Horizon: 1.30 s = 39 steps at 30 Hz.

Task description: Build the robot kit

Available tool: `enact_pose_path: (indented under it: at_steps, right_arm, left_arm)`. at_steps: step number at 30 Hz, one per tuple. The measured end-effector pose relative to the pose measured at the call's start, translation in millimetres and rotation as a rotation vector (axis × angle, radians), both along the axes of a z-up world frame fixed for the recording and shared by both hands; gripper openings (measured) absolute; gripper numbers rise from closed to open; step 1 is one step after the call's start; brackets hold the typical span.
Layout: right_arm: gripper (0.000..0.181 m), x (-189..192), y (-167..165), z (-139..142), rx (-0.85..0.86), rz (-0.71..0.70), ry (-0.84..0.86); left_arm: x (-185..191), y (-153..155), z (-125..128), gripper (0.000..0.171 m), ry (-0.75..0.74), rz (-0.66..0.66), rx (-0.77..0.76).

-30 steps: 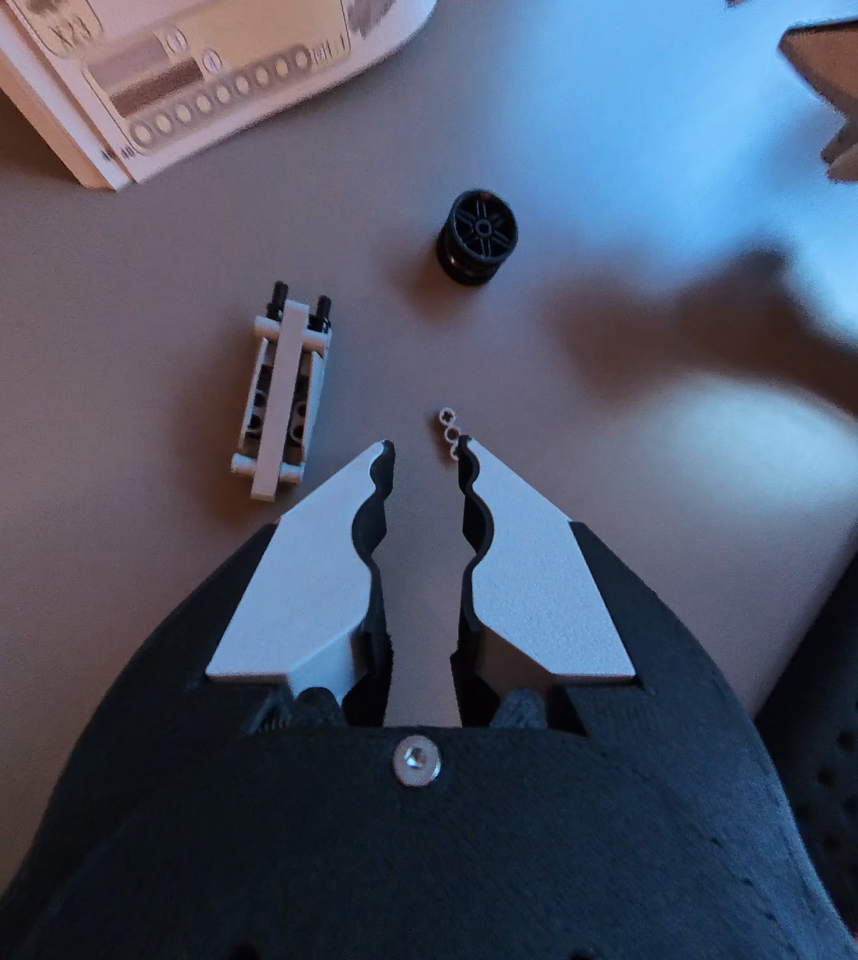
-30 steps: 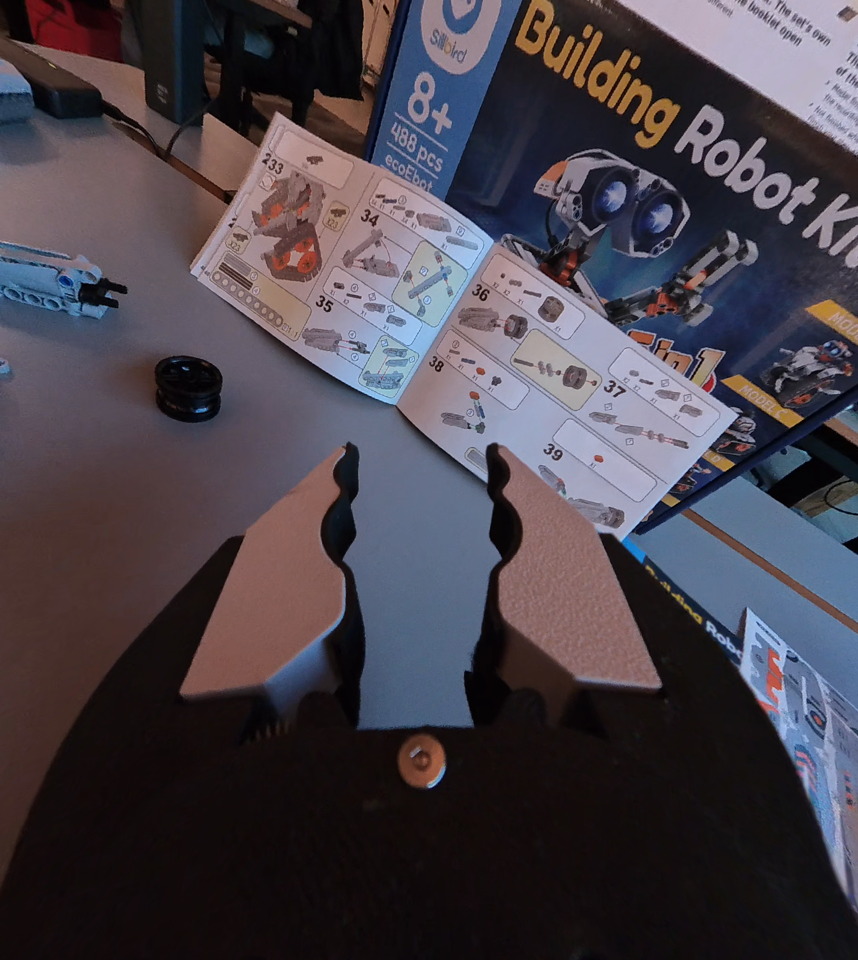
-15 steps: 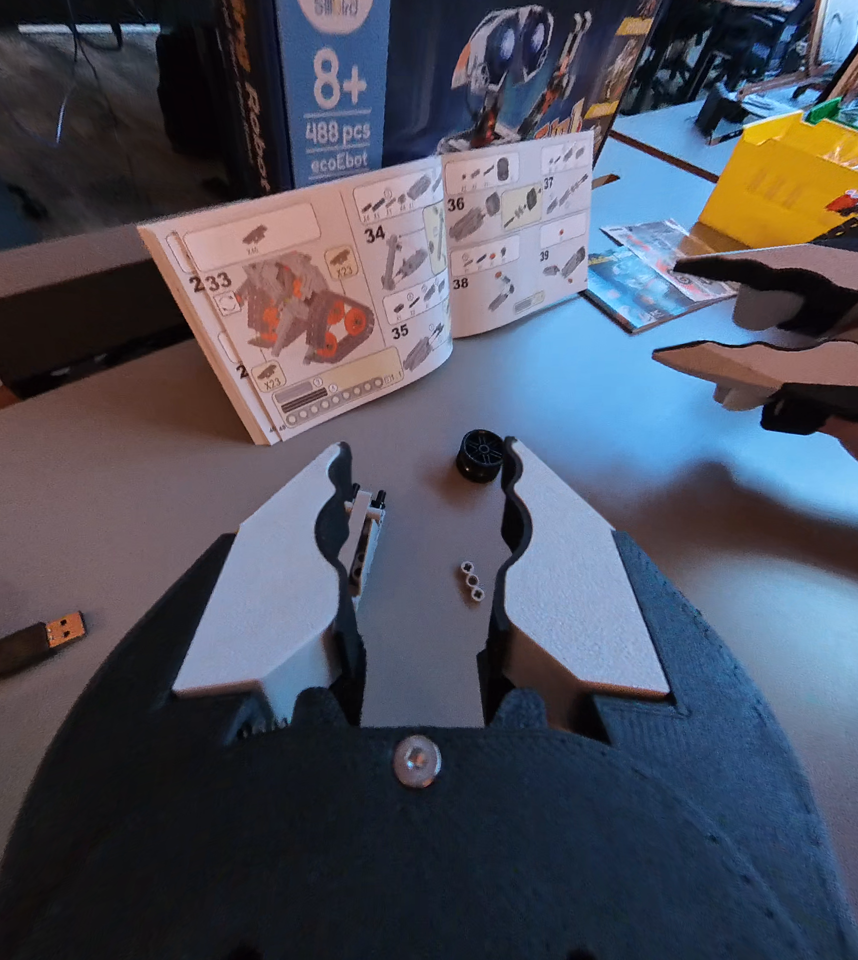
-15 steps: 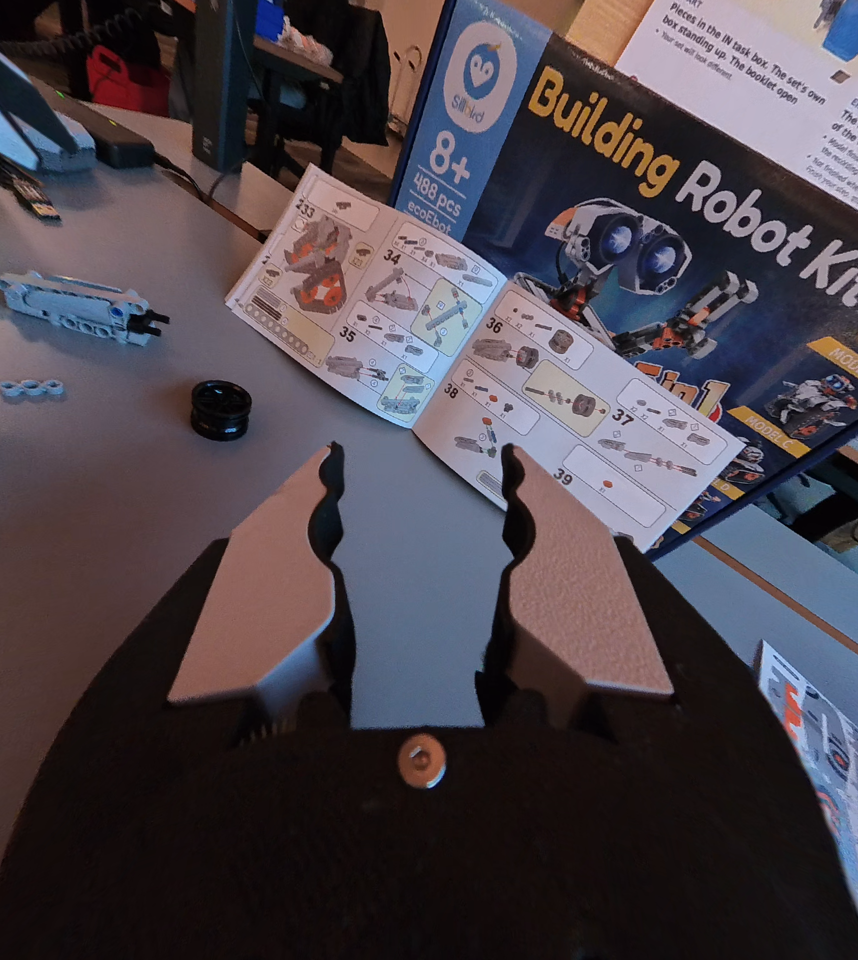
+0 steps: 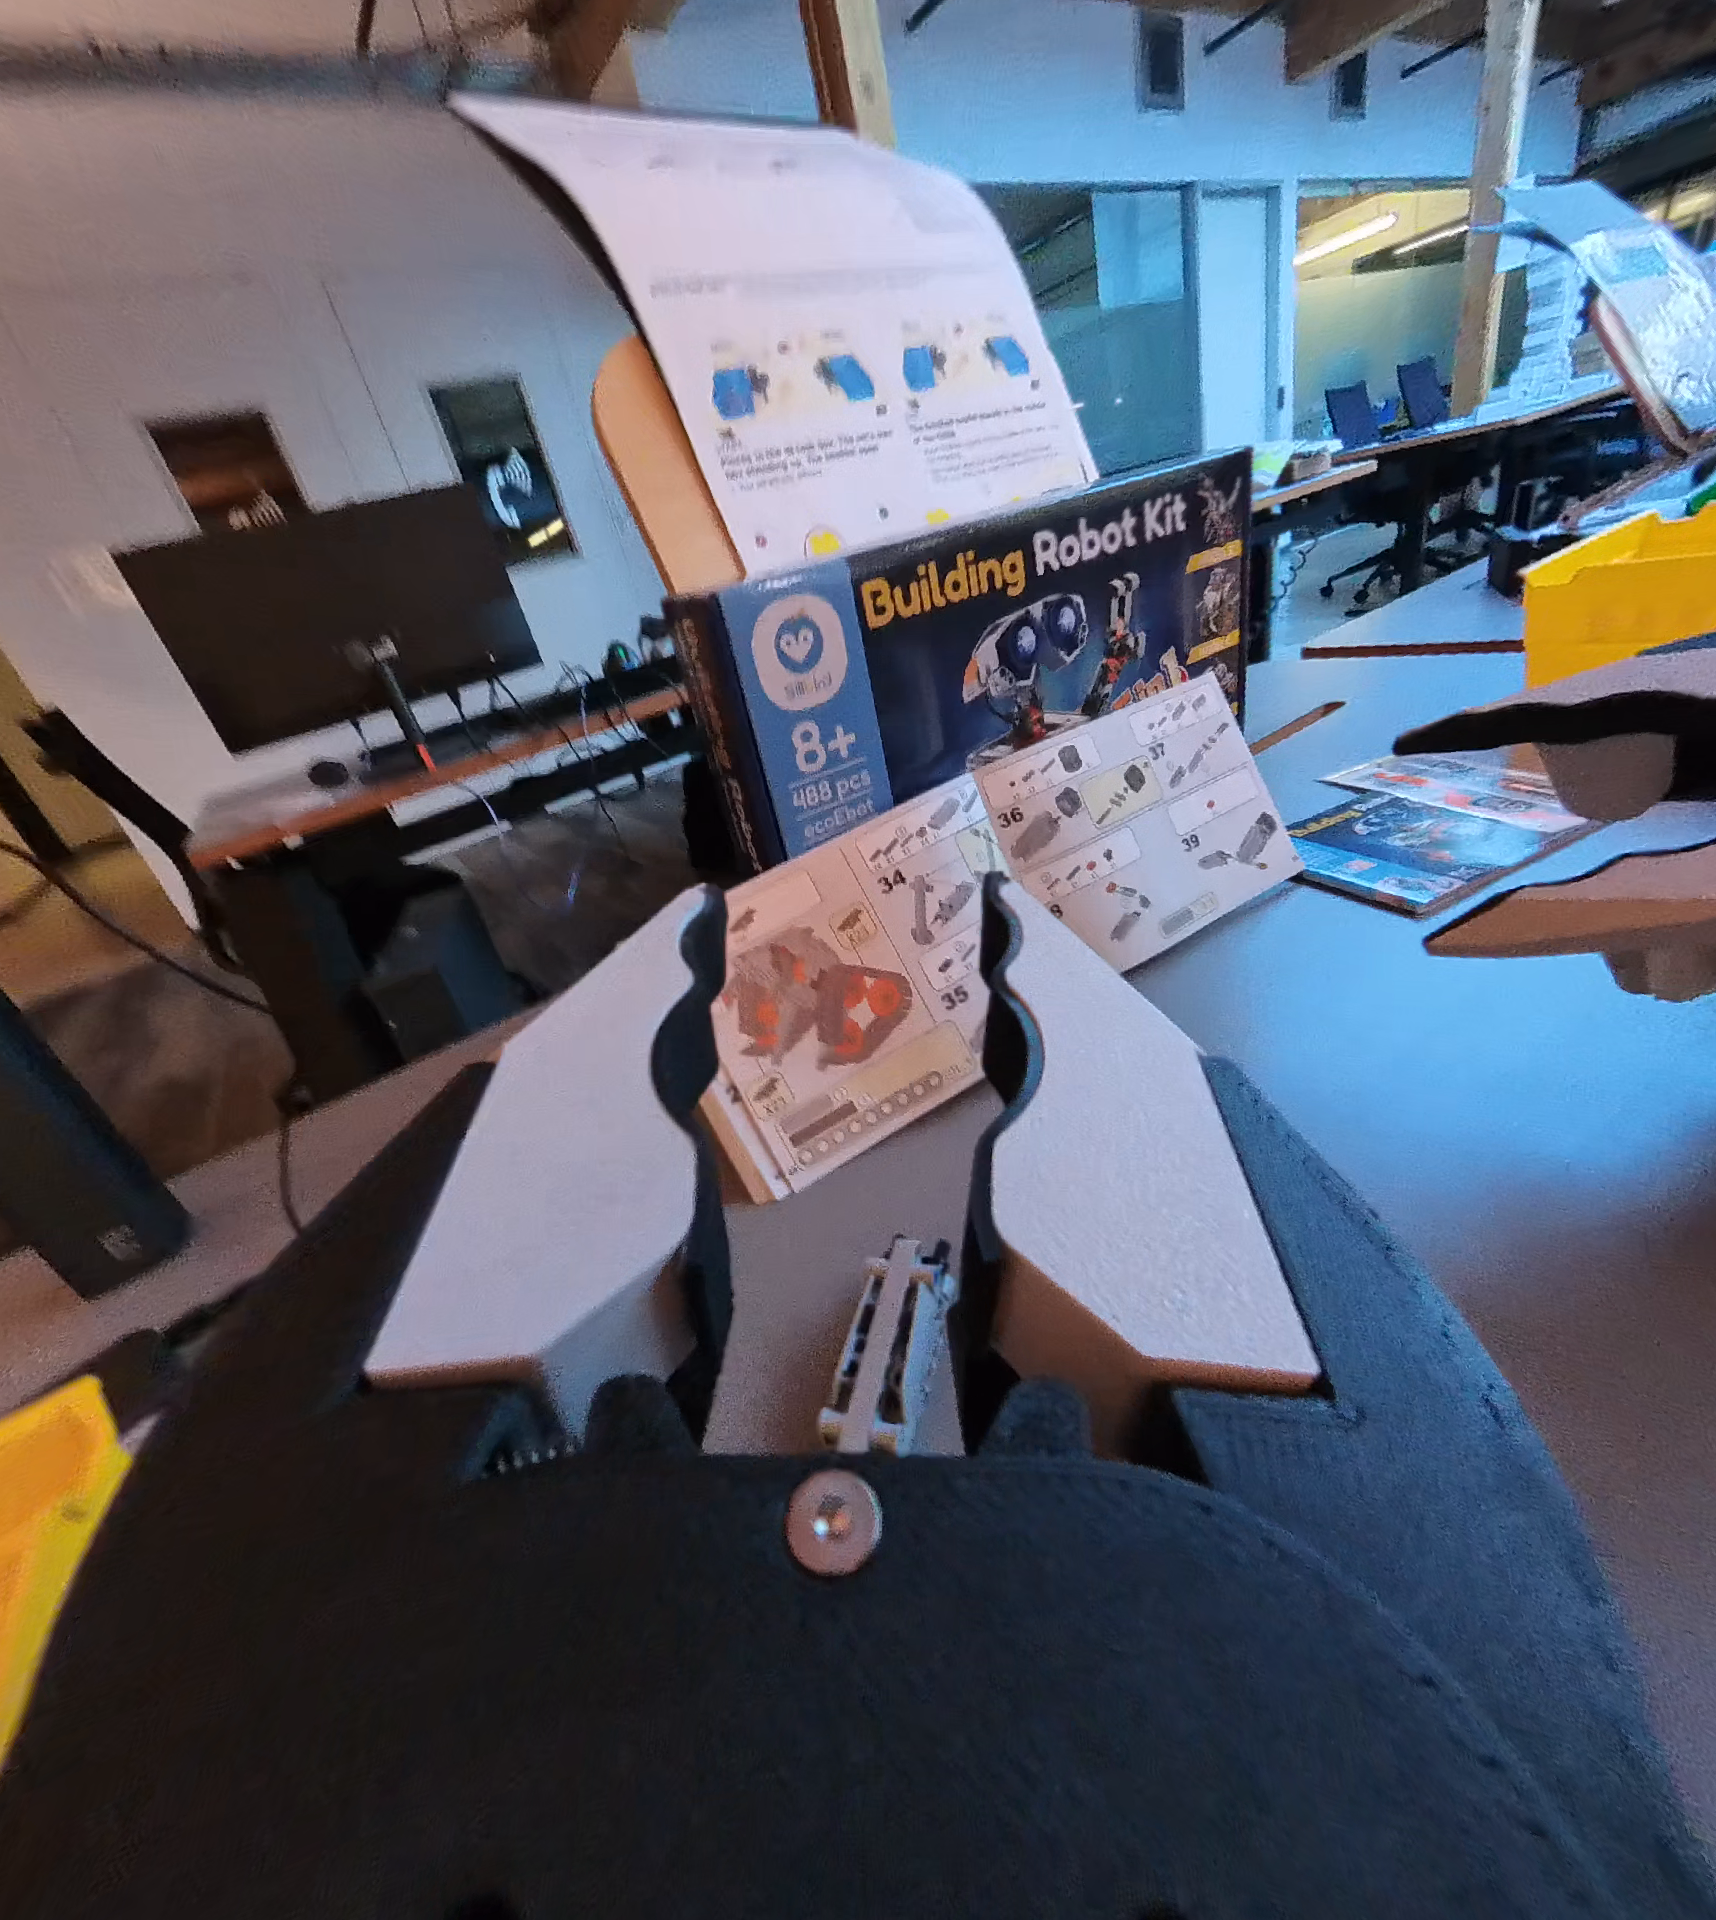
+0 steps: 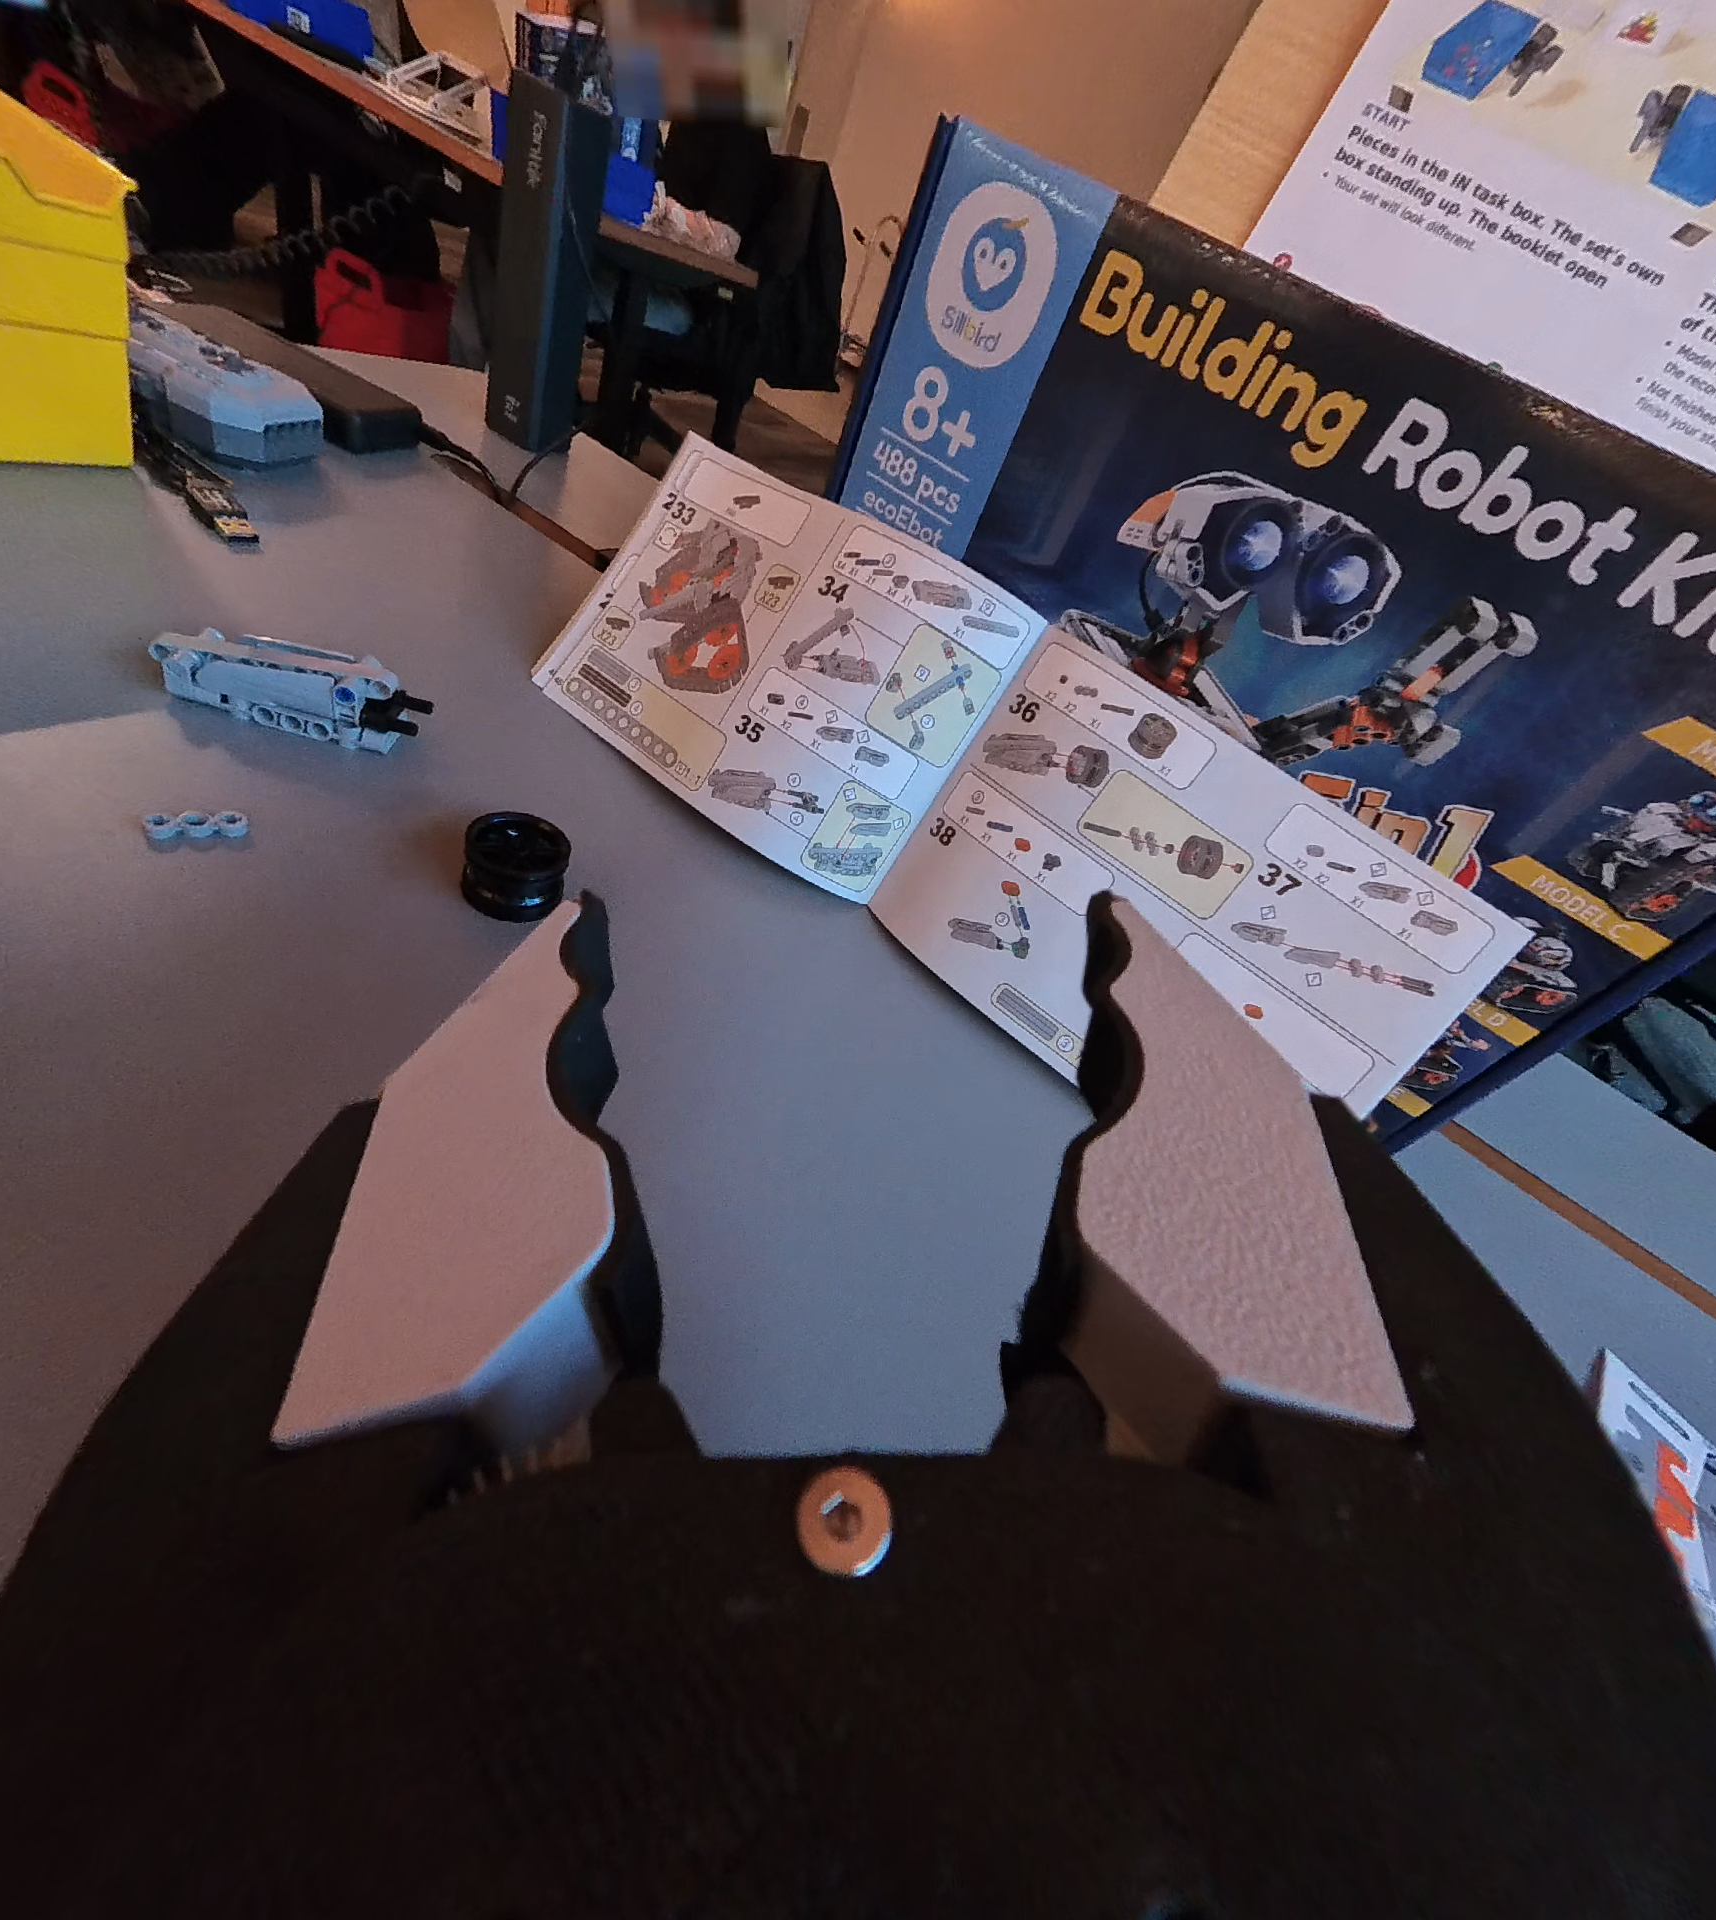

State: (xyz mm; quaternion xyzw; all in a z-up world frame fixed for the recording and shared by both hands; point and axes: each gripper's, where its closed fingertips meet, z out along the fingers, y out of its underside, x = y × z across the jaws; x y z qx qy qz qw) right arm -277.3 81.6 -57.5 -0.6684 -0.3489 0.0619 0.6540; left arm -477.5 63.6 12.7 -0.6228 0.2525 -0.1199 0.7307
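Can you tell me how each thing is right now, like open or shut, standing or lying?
left gripper: open, holding nothing
right gripper: open, holding nothing
instruction booklet: open, propped up
kit box: standing upright
grey brick assembly: lying flat
black wheel: resting alone

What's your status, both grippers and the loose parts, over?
Left gripper open, empty, above grey beam assembly. Right gripper open, empty, black wheel nearest its left fingertip. Small grey three-hole piece lies apart. Open booklet stands behind.

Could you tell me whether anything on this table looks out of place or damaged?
Nothing stands out: the grey brick assembly, small grey beam and black wheel lie apart, intact, on the table.
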Motion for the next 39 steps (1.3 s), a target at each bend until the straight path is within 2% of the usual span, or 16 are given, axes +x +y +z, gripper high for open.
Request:
enact_pose_path:
  at_steps: [3,5,11,15,18,20,21,22,24,28,30,31,34,35,37,39]
  right_arm:
    - [0.091,-2.8,-2.0,0.0,0.009,0.011,-0.002]
    - [0.091,-3.8,-3.1,-0.8,0.006,0.019,0.0]
    - [0.092,-6.3,-6.6,-1.6,0.001,0.046,0.017]
    - [0.086,-9.8,-13.7,-2.5,0.007,0.066,0.027]
    - [0.079,-11.2,-17.2,-3.9,-0.03,0.077,0.078]
    - [0.074,-9.7,-15.6,-5.2,-0.049,0.075,0.099]
    - [0.071,-8.6,-13.4,-6.7,-0.06,0.073,0.105]
    - [0.07,-8.3,-10.8,-8.8,-0.073,0.074,0.112]
    - [0.069,-8.3,-5.1,-14.9,-0.114,0.076,0.129]
    - [0.066,-9.2,-1.0,-30.0,-0.192,0.09,0.151]
    - [0.062,-10.0,-2.1,-29.2,-0.192,0.104,0.155]
    - [0.061,-10.0,-2.7,-28.1,-0.183,0.107,0.156]
    - [0.061,-12.4,-5.5,-26.6,-0.151,0.125,0.132]
    - [0.06,-13.8,-6.4,-27.0,-0.143,0.13,0.119]
    - [0.06,-17.6,-9.0,-28.1,-0.125,0.144,0.087]
    - [0.06,-21.7,-11.6,-30.4,-0.109,0.159,0.047]
  left_arm:
    - [0.2,1.2,2.1,0.067,0.031,0.043,0.021]
    - [-1.7,4.1,3.2,0.087,-0.005,0.062,-0.001]
    - [-15.3,-7.7,30.2,0.096,-0.125,0.084,-0.012]
    - [-56.4,-42.2,57.9,0.102,-0.119,0.197,0.003]
    - [-123.5,-80.5,72.4,0.09,-0.037,0.346,-0.002]
    - [-171.5,-102.2,70.9,0.055,0.072,0.389,-0.075]
    - [-192.1,-109.4,64.2,0.045,0.128,0.378,-0.151]
    - [-217.0,-112.7,56.1,0.043,0.168,0.397,-0.245]
    - [-253.1,-116.8,28.6,0.02,0.276,0.374,-0.475]
    - [-280.5,-115.9,-30.3,0.02,0.327,0.233,-0.933]
    - [-285.0,-120.3,-60.3,0.036,0.371,0.159,-1.134]
    - [-286.7,-125.7,-75.5,0.037,0.402,0.124,-1.224]
    - [-295.2,-137.5,-112.0,0.05,0.528,0.086,-1.392]
    - [-298.1,-142.6,-120.2,0.059,0.573,0.085,-1.444]
    - [-297.4,-152.3,-130.4,0.059,0.625,0.058,-1.53]
    - [-295.9,-152.5,-135.7,0.059,0.664,0.046,-1.539]
